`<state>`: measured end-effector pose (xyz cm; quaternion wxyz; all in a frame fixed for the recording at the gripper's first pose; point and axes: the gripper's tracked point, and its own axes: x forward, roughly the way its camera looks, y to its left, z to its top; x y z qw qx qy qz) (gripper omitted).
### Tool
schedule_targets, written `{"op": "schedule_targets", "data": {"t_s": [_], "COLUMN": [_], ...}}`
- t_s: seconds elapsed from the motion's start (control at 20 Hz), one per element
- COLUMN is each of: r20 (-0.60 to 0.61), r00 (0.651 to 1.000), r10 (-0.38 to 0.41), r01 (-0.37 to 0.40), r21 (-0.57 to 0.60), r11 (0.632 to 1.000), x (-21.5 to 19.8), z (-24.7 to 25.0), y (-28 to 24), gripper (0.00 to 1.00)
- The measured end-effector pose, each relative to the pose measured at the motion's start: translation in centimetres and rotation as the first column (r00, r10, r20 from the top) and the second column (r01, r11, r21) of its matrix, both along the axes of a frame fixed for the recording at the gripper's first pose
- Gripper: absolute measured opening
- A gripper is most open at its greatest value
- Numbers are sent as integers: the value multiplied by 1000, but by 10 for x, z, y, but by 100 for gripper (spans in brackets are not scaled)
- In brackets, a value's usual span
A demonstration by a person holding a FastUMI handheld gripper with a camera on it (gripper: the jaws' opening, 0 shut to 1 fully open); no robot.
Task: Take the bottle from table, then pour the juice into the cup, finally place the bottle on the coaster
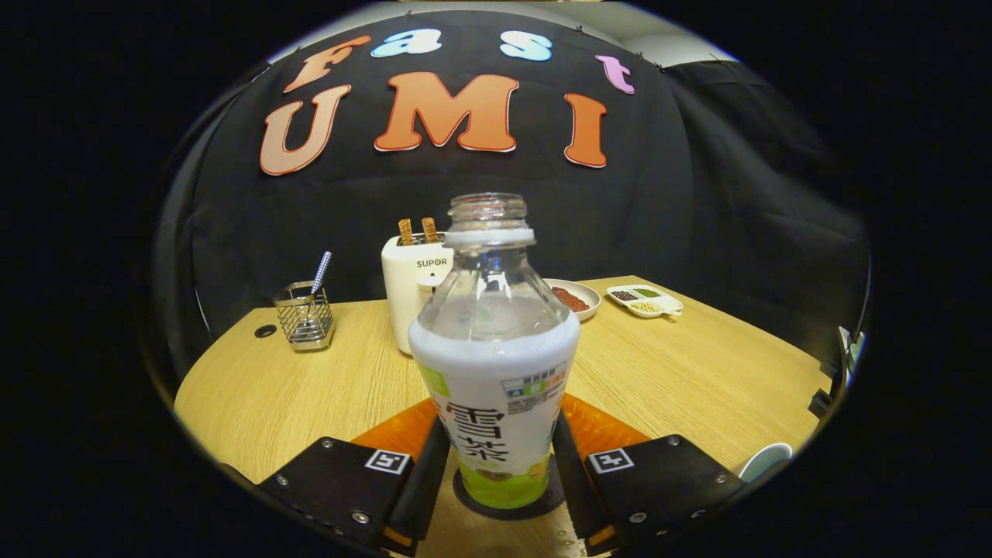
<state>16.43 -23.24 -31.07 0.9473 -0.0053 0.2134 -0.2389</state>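
One bottle [494,349], uncapped and upright, stands at the centre of the frame on one dark round coaster [542,502], whose rim shows under its base. I see the bottle between the two fingers [422,480] of my tool [496,480]. Both fingers lie close against the label's lower sides, left and right. I cannot tell whether they press on it or merely flank it, so I cannot say if the tool grips. The bottle's clear upper part appears nearly empty; a white label with a green band covers the lower part.

One white cup [766,460] shows in part at the lower right, near the right finger's housing and apart from the bottle.

Beyond the bottle, on the wooden worktop [682,372], I count these items:
- One white toaster [411,291], just behind the bottle to the left, with two brown slices [417,229] upright in its slots.
- One wire holder [306,318] at the left, with one checked-handled utensil [321,273] leaning in it.
- One round dish [577,298] of reddish-brown grains, right of the bottle's shoulder.
- One white divided tray [645,301] farther right, with three compartments of small dark, green and pale contents.
- One small dark hole [265,331] in the worktop, left of the holder.
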Motion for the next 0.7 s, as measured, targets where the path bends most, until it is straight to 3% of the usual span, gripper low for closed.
{"op": "schedule_targets", "data": {"t_s": [0.1, 0.15, 0.25, 0.7], "r20": [10, 17, 42, 229], "r00": [1000, 1000, 999, 972], "r10": [4, 6, 27, 51], "r01": [-4, -6, -28, -71], "r21": [-1, 0, 17, 78], "r11": [1000, 1000, 999, 994], "x": [-2, -3, -5, -63], "z": [6, 10, 20, 136], "y": [1, 2, 8, 22], "gripper": [74, 86, 96, 97]}}
